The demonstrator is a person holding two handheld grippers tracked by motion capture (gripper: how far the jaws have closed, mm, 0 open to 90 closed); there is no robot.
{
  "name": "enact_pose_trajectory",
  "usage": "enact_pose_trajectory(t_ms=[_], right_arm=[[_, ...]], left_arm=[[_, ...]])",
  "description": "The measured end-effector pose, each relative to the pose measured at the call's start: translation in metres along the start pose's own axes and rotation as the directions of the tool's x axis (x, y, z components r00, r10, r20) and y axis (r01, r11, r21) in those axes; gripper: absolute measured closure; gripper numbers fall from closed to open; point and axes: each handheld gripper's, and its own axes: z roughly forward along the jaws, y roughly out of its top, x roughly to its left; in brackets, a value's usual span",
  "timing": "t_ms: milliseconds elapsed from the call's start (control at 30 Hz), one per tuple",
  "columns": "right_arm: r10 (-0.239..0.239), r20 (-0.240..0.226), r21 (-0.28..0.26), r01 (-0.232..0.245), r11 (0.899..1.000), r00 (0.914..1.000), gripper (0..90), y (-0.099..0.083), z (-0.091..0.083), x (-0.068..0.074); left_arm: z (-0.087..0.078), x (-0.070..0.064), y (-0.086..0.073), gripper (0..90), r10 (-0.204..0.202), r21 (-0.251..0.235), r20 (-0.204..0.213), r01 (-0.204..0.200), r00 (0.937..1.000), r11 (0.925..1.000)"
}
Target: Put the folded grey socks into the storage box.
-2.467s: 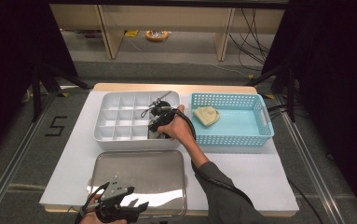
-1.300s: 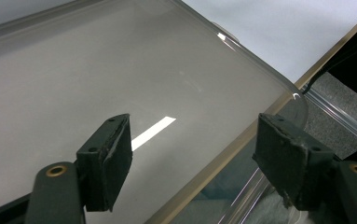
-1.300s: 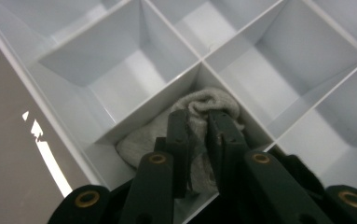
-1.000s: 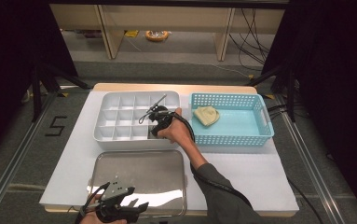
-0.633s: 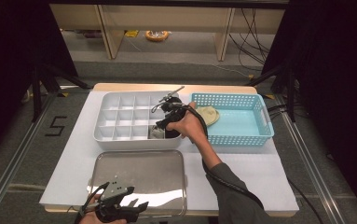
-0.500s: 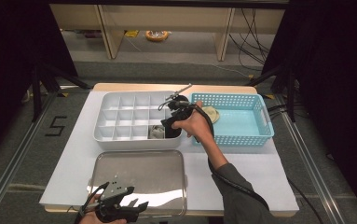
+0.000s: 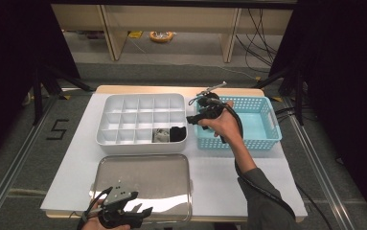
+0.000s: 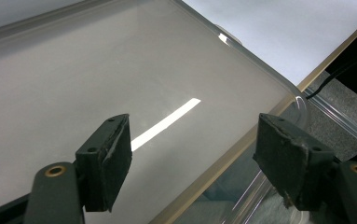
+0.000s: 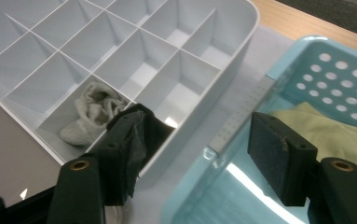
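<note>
Right tongs (image 7: 196, 116) have shifted off the white divided tray (image 7: 105, 136) toward the blue basket (image 7: 267, 139), jaws wide and empty. Left tongs (image 7: 132, 213), also wide, idle below the tray over the steel pan (image 7: 171, 165). The pale yellow cloth (image 9: 325, 133) lies crumpled in the basket, apparently soft. Risk: a shallow pinch may snag the basket wall.

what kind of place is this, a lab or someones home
Most likely a lab or recording workspace, not a home. A white-topped table stands between black curtains, with a floor mark "5" beside it, loose cables behind, and a handheld right gripper above a white divided tray.
</note>
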Motion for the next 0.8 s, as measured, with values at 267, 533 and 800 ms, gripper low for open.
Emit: enact_pose_trajectory(t_ms=[267,533,800], right_arm=[[0.03,0.034,0.01,-0.03,1.0,0.999,36.9,-0.004,-0.011,-0.02],[0.046,0.076,0.04,-0.049,0.998,0.996,42.7,-0.01,-0.011,-0.046],[0.051,0.102,0.095,-0.06,0.994,0.9935,49.7,-0.014,0.005,-0.058]], left_arm=[[-0.001,0.0,0.001,26.5,-0.005,-0.006,-0.004,0.005,1.0,1.0],[0.0,0.0,0.0,26.5,-0.006,-0.009,-0.001,0.006,1.0,0.9999],[0.0,-0.001,0.0,26.5,-0.033,-0.009,0.002,0.033,0.9995,0.9994]])
